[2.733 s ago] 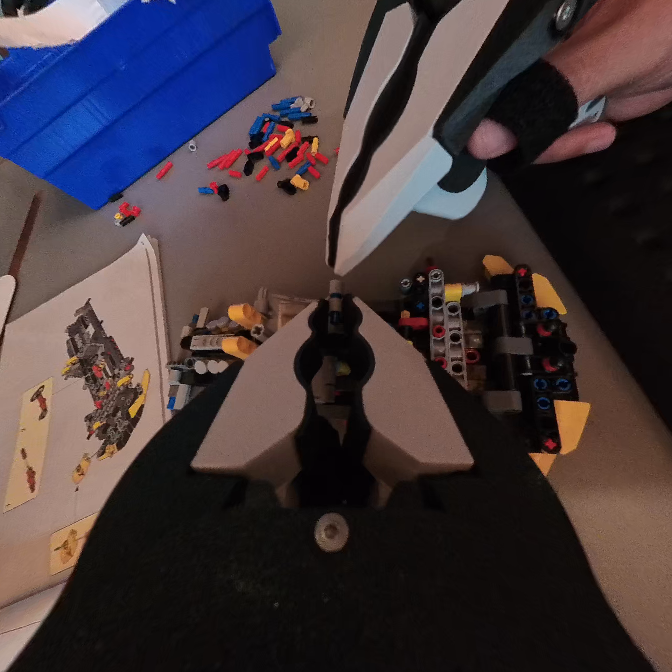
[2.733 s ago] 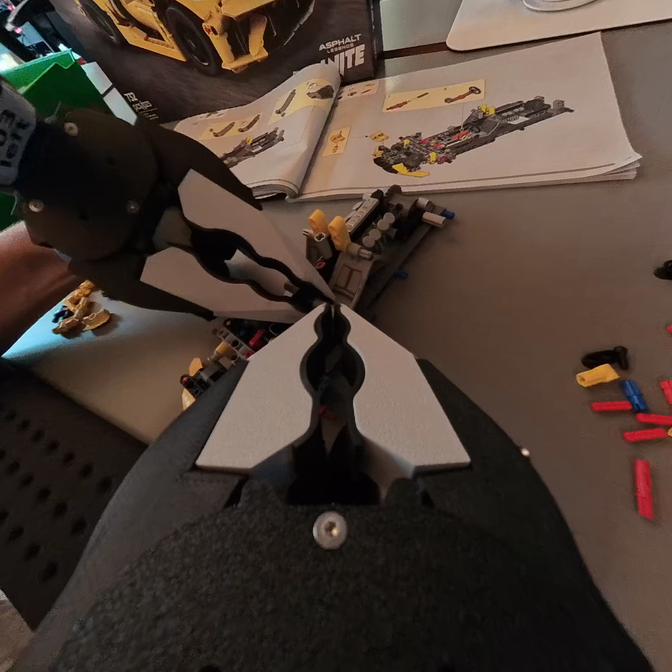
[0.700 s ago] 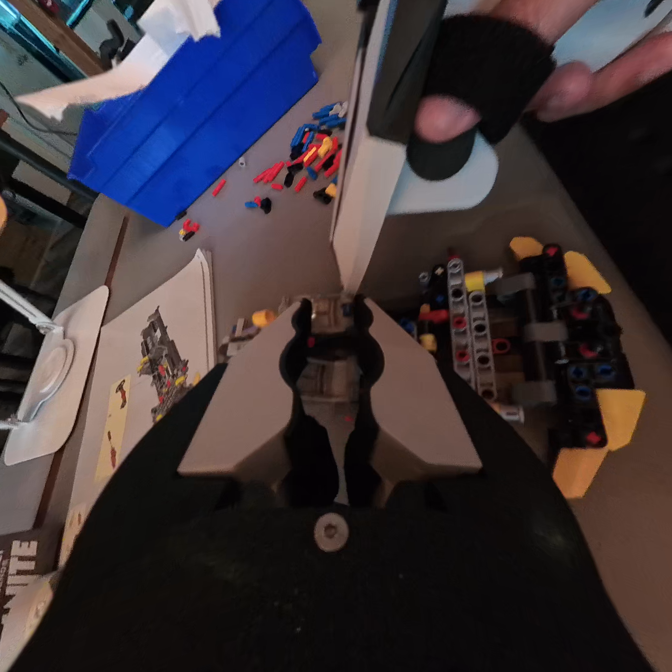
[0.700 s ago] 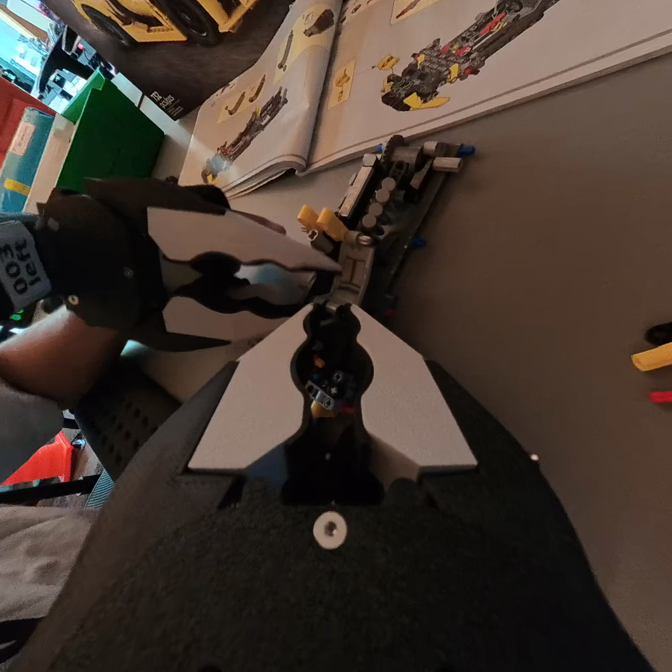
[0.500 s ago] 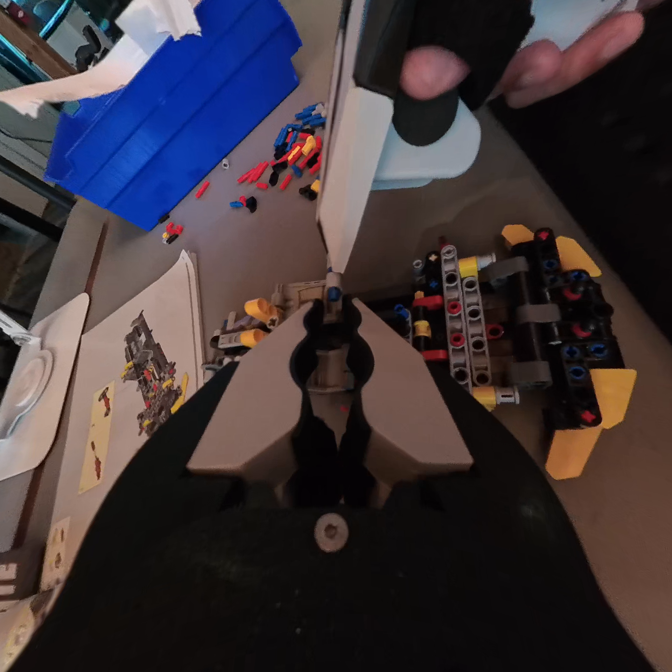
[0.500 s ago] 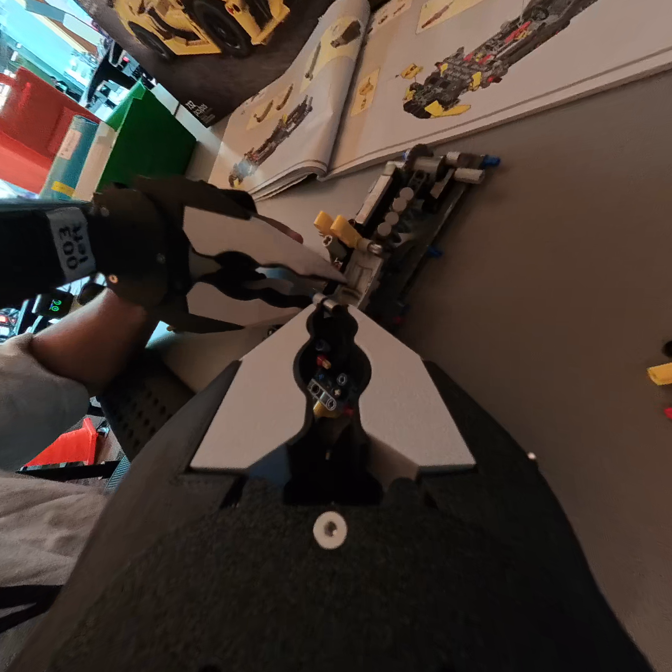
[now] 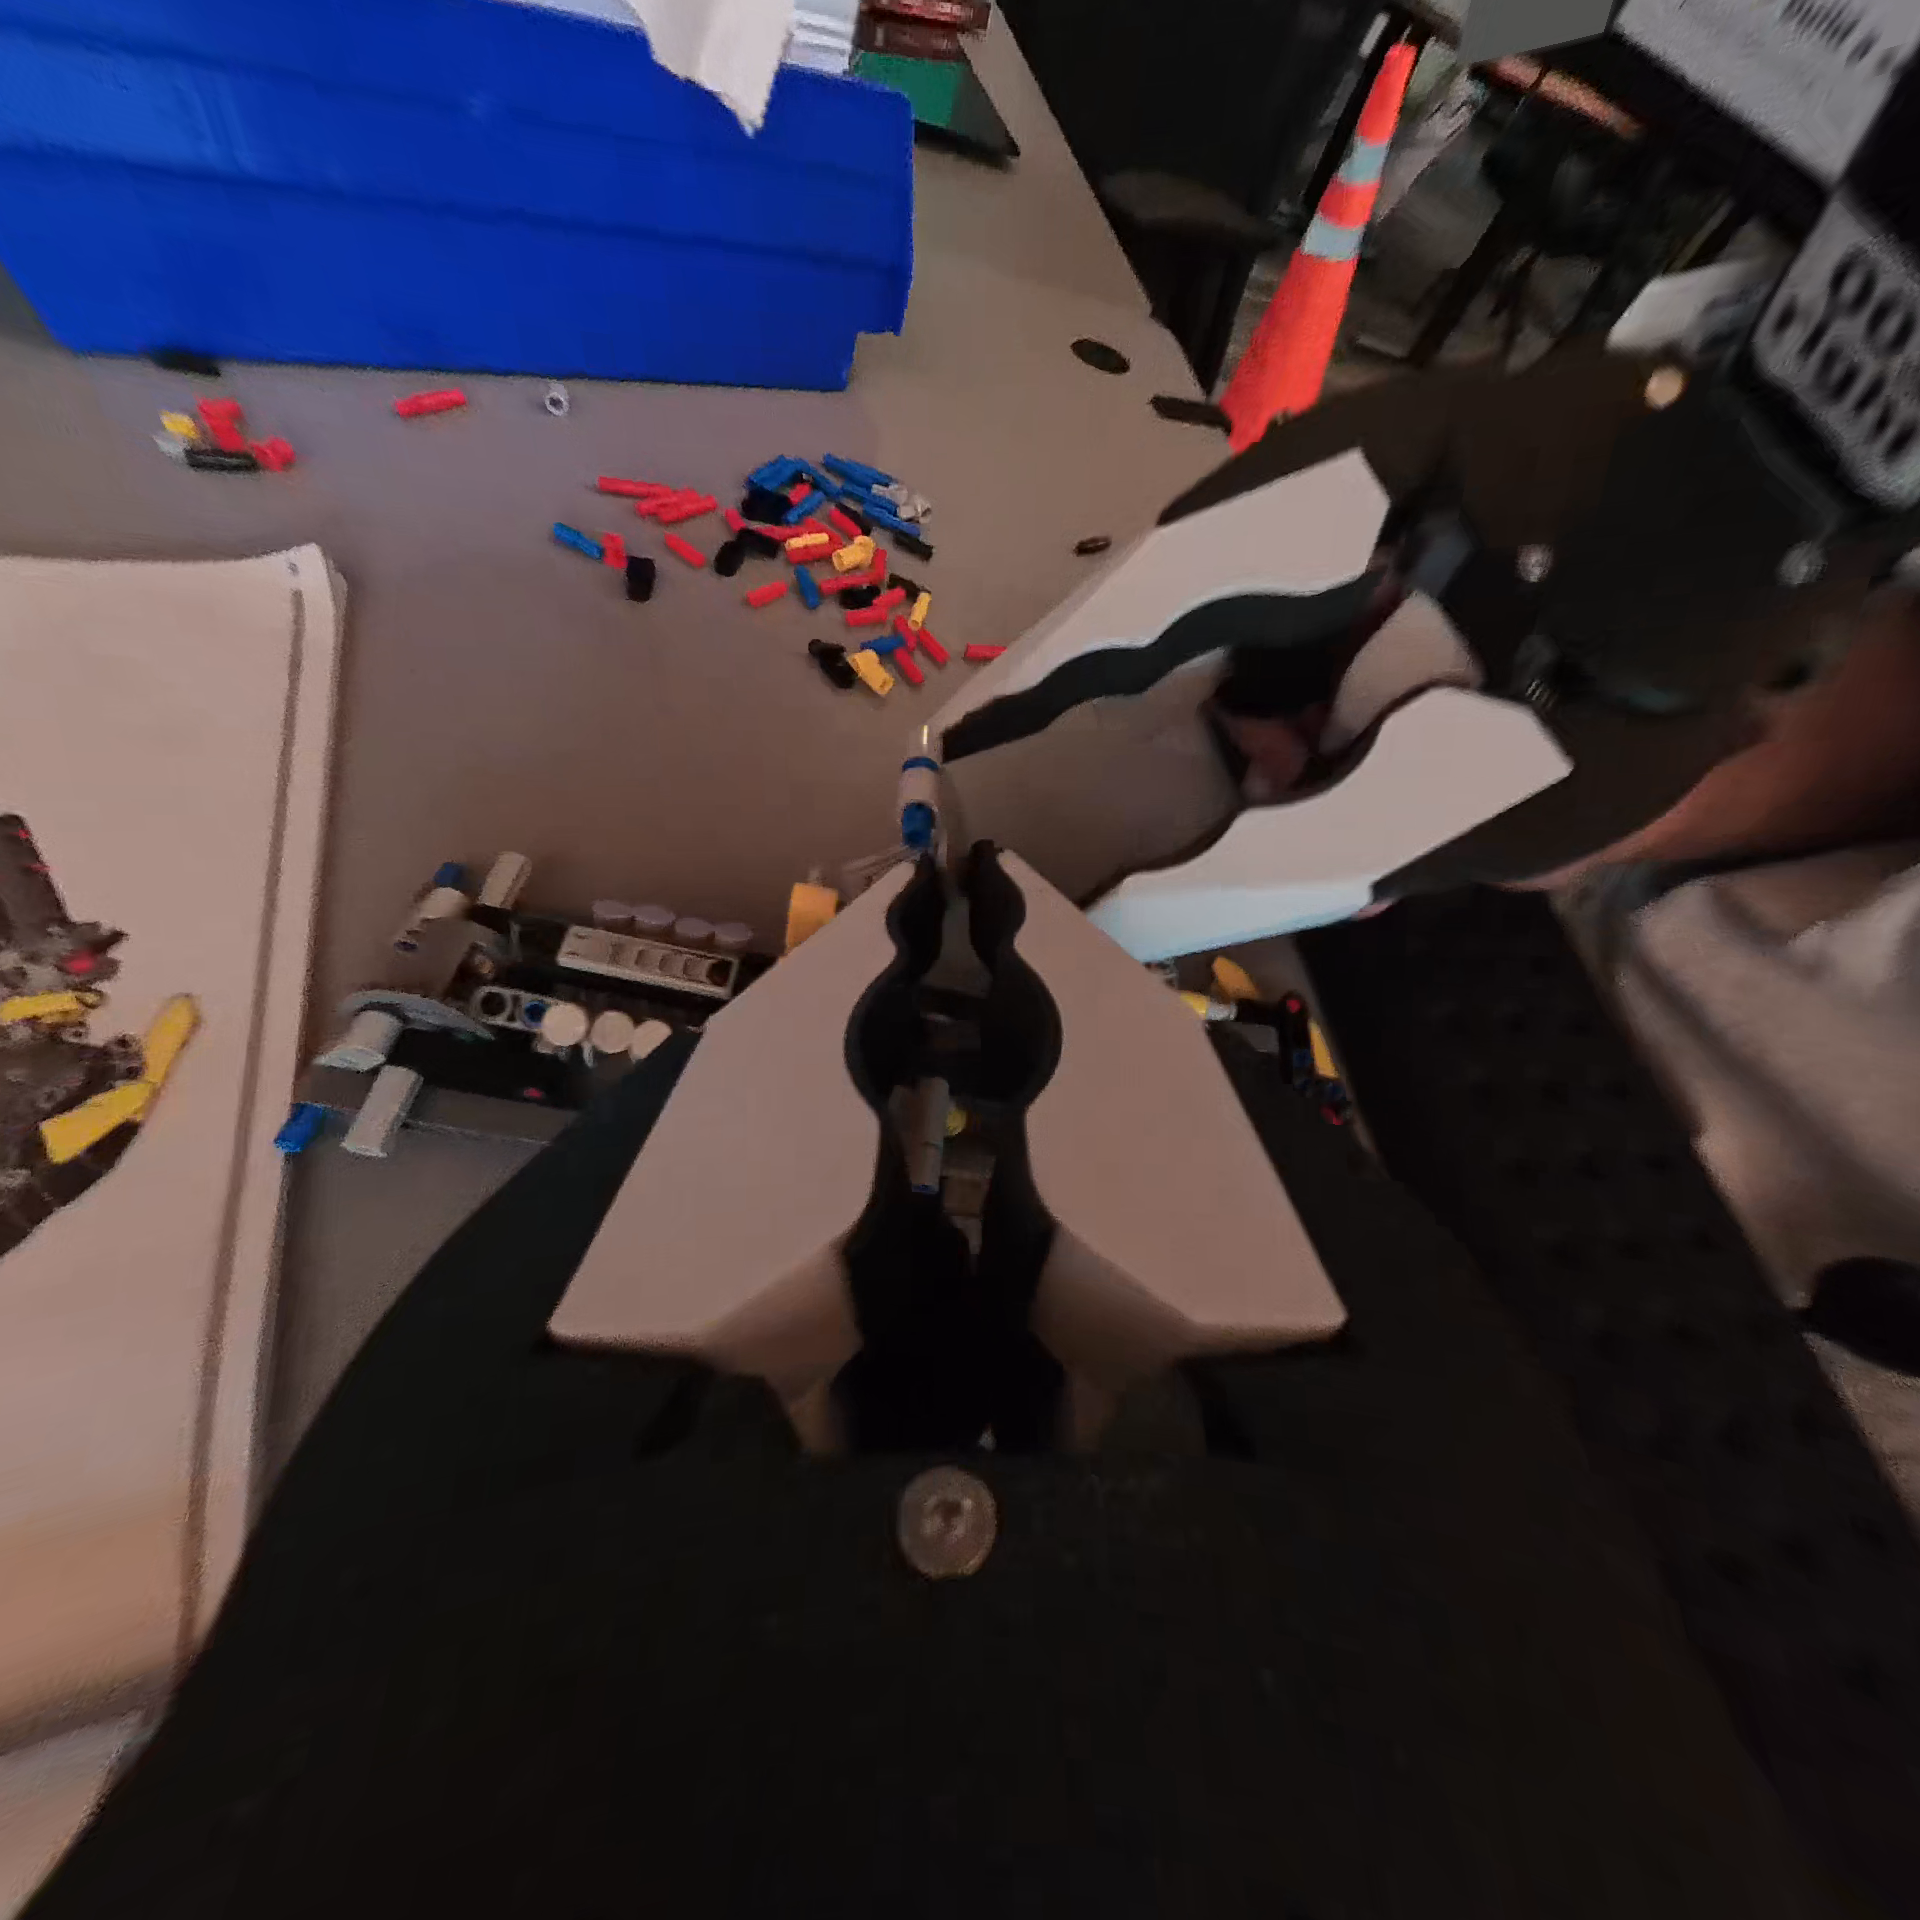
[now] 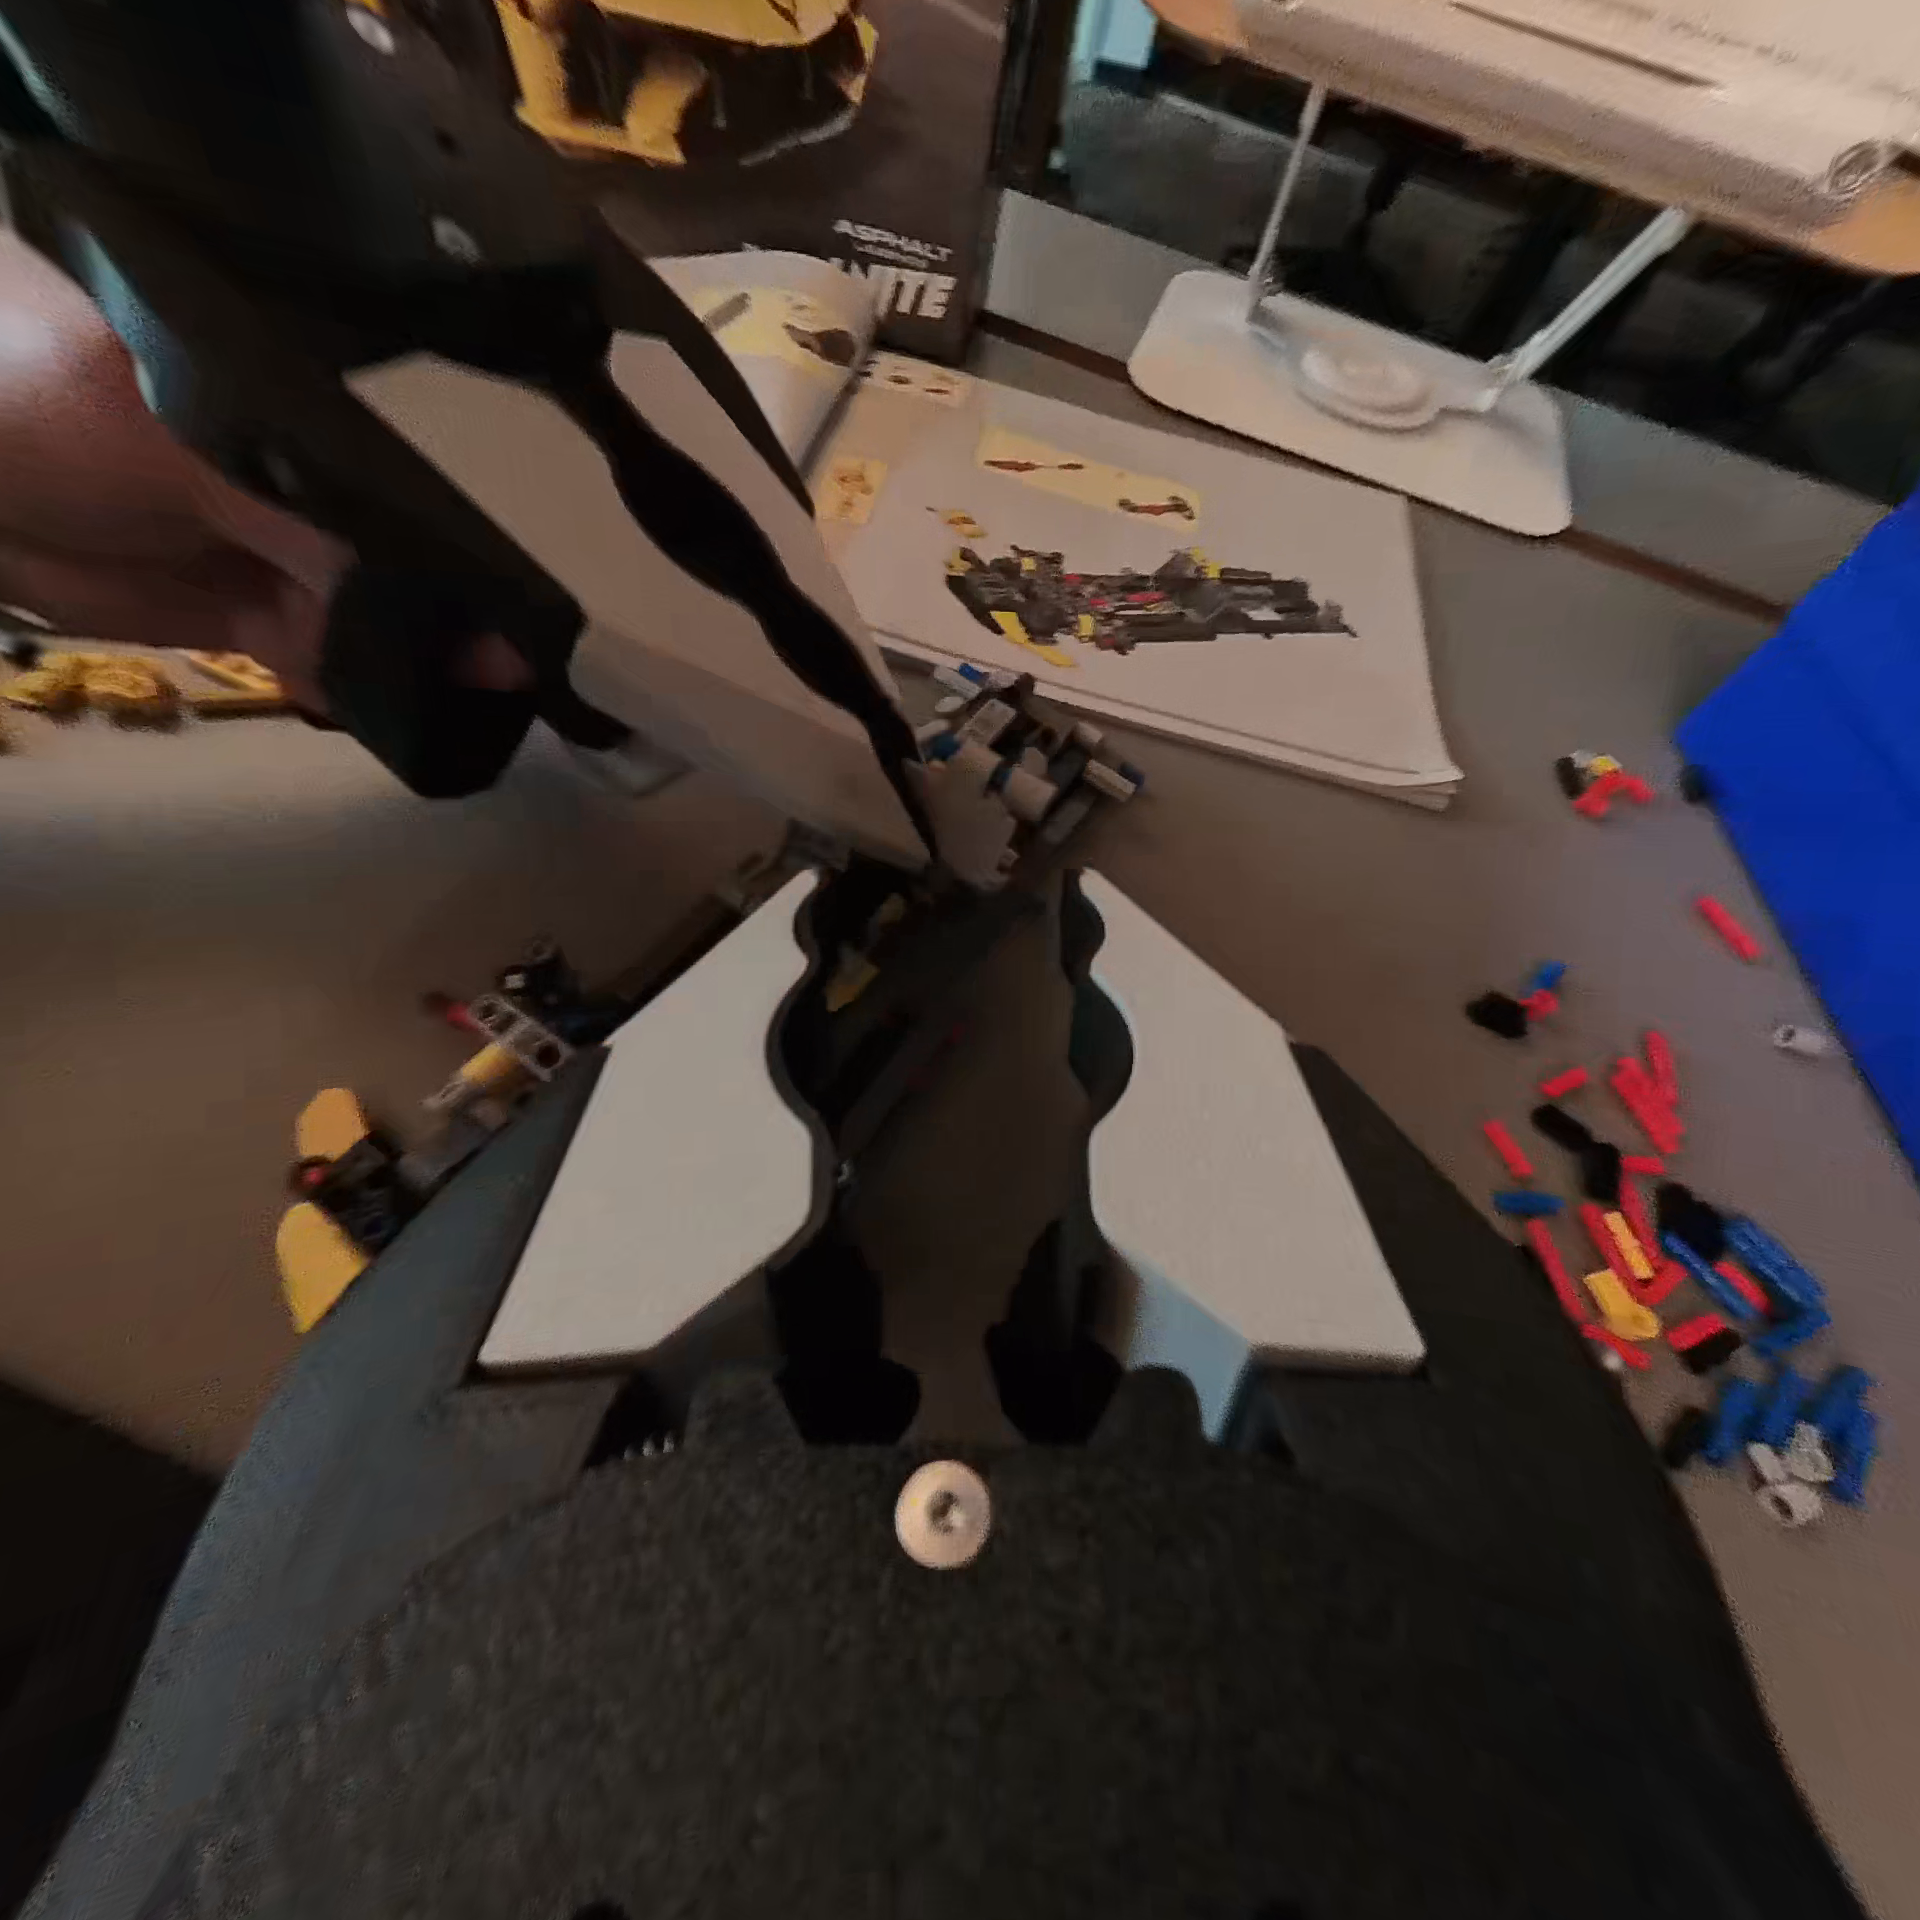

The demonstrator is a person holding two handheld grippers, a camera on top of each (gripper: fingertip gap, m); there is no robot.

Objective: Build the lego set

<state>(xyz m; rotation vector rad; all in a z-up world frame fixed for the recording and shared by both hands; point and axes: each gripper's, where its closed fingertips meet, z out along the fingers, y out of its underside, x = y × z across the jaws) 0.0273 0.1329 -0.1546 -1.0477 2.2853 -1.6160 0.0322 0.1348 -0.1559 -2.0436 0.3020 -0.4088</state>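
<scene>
The partly built black, grey and yellow Lego chassis [image 7: 623,966] lies on the grey table, partly hidden under both grippers; it also shows in the right wrist view [image 8: 1023,774]. My left gripper [image 7: 951,868] is shut on a small blue and grey pin [image 7: 918,800] that sticks out past its tips, above the chassis. My right gripper [image 8: 940,883] is open and empty over the chassis. In the left wrist view its upper fingertip [image 7: 961,727] is right next to the pin's far end. The left gripper's tips [image 8: 914,821] sit just ahead of the right jaws.
A pile of loose red, blue, yellow and black pins [image 7: 831,561] lies beyond the chassis, right in the right wrist view [image 8: 1683,1247]. A blue bin [image 7: 468,208], the open instruction booklet [image 8: 1143,582], the set's box [image 8: 831,156] and a white lamp base [image 8: 1351,416] ring the work area. Both grippers' tips are close together, under 4 cm apart.
My right gripper has opened and swung round to the right of the pin. My left gripper still holds the pin and has turned, so both views have shifted.
</scene>
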